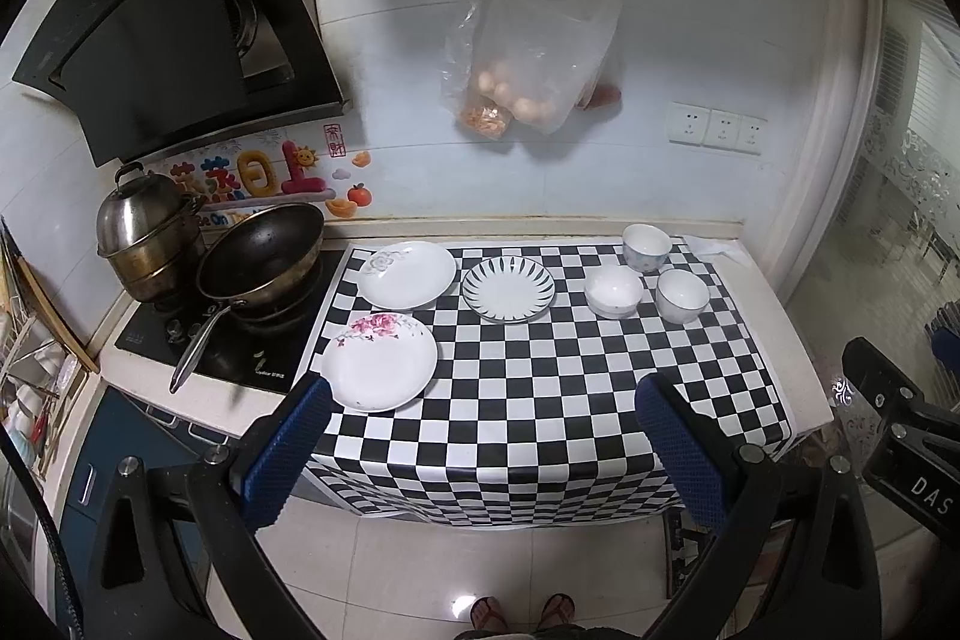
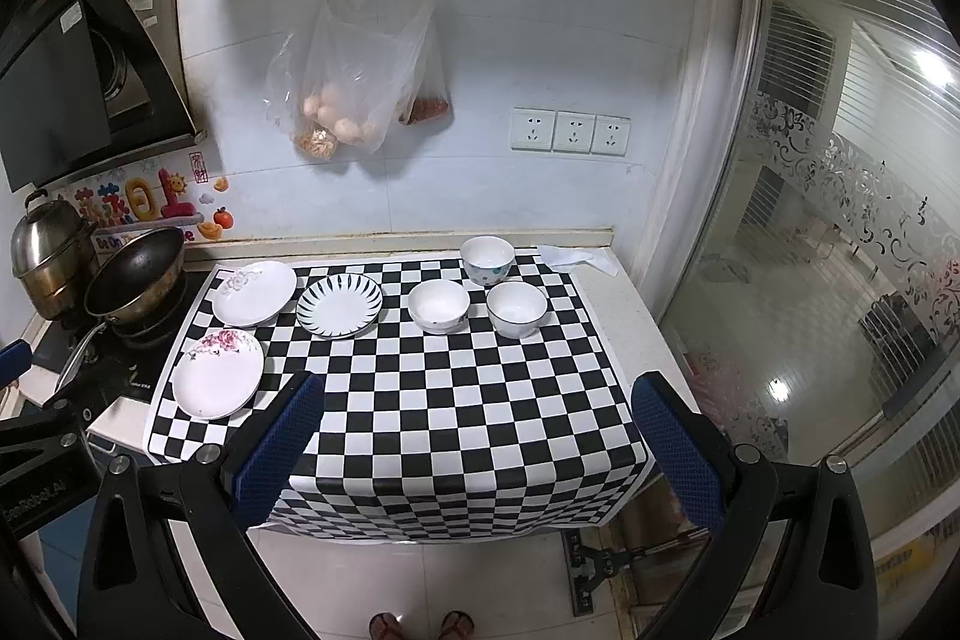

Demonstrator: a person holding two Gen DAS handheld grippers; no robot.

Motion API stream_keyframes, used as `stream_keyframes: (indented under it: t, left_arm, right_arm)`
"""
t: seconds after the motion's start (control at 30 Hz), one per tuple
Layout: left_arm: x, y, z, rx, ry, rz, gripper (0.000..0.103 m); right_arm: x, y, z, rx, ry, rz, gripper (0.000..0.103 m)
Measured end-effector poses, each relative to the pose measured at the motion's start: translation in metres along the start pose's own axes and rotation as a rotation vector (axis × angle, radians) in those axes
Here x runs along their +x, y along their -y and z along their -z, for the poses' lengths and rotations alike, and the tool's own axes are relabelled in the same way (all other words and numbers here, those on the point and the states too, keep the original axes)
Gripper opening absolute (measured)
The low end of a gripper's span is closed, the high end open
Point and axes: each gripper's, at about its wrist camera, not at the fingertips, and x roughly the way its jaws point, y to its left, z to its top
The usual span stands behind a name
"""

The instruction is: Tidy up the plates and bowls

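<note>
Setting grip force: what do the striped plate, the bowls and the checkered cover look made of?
Striped plate: looks like glazed ceramic, glossy white with dark painted rays.
Three bowls: likely glazed ceramic or porcelain, smooth and white; melamine can't be excluded.
Checkered cover: seems vinyl or oilcloth, slightly shiny and draped over the counter edge.
</note>
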Motion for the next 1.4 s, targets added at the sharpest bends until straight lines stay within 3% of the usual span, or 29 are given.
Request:
stream_keyframes:
  t: [1.4]
  left_arm:
    - [-0.002, -0.013, 0.003, -0.001, 0.002, 0.002, 0.103]
  right_arm:
    - [0.002, -0.009, 0.000, 0.005, -0.005, -0.003, 0.103]
